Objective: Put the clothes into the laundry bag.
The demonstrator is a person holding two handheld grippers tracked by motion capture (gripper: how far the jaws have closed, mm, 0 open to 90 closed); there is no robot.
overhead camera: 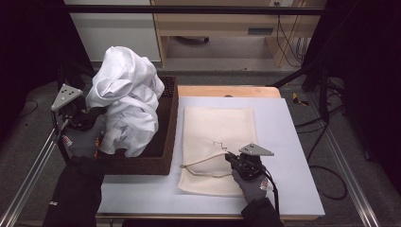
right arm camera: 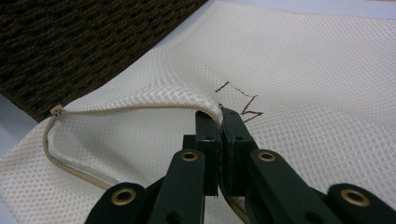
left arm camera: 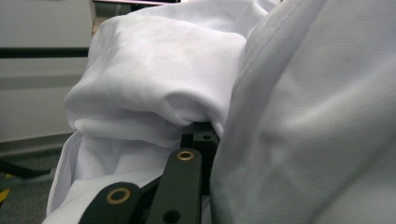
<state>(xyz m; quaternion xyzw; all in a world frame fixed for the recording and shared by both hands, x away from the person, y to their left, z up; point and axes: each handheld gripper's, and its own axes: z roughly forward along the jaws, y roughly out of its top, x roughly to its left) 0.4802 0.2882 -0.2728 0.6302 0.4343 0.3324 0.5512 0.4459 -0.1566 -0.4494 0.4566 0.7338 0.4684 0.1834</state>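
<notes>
Over basket (overhead camera: 168, 142), L gripper (left arm camera: 205, 133) pinches white cloth (overhead camera: 125, 99); R gripper (right arm camera: 220, 116) pinches mesh bag (overhead camera: 220, 127) edge.

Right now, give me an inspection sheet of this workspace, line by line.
Surface: white sheet over a wooden table.
Job's things: white garment lifted above the brown woven basket; cream mesh laundry bag lying flat, its zipper mouth raised.
Clutter: nothing seen.
Grippers: left gripper shut on the garment; right gripper shut on the bag's zipper edge.
Cables: one trails from the right gripper; more on the floor at right.
Surroundings: wooden furniture behind, grey floor.
</notes>
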